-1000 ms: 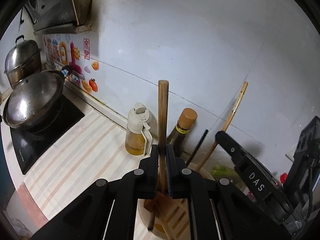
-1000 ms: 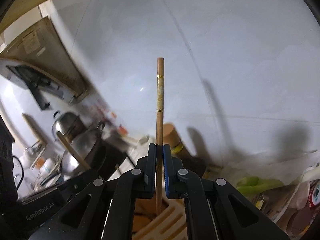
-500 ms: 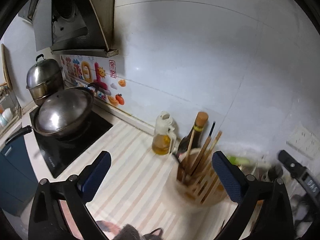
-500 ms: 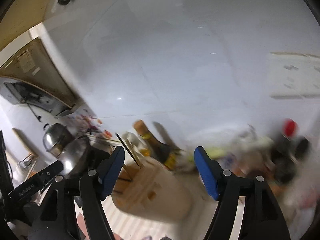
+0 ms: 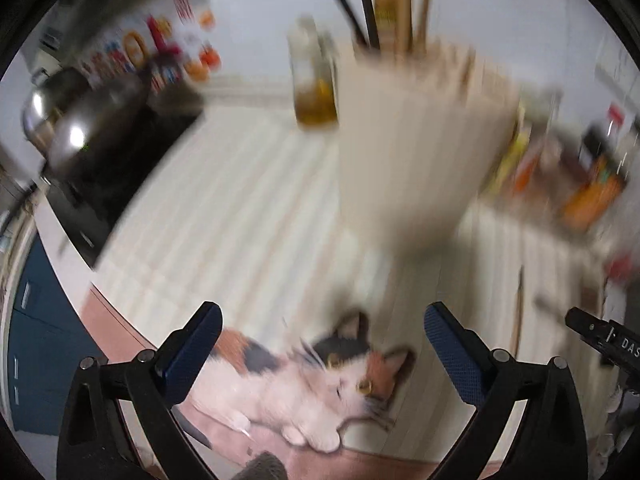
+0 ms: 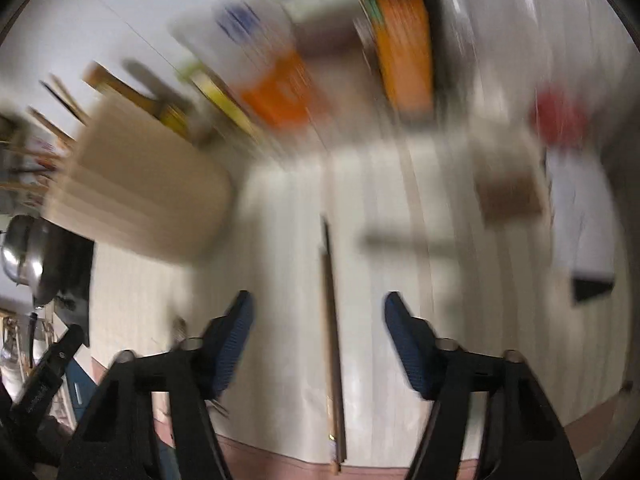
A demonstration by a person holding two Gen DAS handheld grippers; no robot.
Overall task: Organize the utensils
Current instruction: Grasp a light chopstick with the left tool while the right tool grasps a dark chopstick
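Note:
Both views are motion-blurred. A beige utensil holder (image 5: 416,140) (image 6: 140,200) stands on the striped counter with chopsticks and dark utensils sticking out of its top. My left gripper (image 5: 320,332) is wide open and empty above a cat picture (image 5: 320,380) on the counter mat. A long wooden chopstick (image 6: 330,320) lies on the counter between the jaws of my right gripper (image 6: 318,312). Those jaws are closing, and their pads stand clear of the chopstick. The same or another thin stick (image 5: 520,312) lies to the right in the left wrist view.
An oil bottle (image 5: 314,92) stands just left of the holder. A wok (image 5: 80,132) sits on a black hob at the left. Orange packets (image 6: 404,48) and a red-capped container (image 6: 560,116) crowd the back right. The counter's front edge (image 6: 280,460) is close below.
A second ago each gripper was shut on a wooden utensil over the holder. Both let go, then swung down toward the counter; the right one now straddles a lying chopstick.

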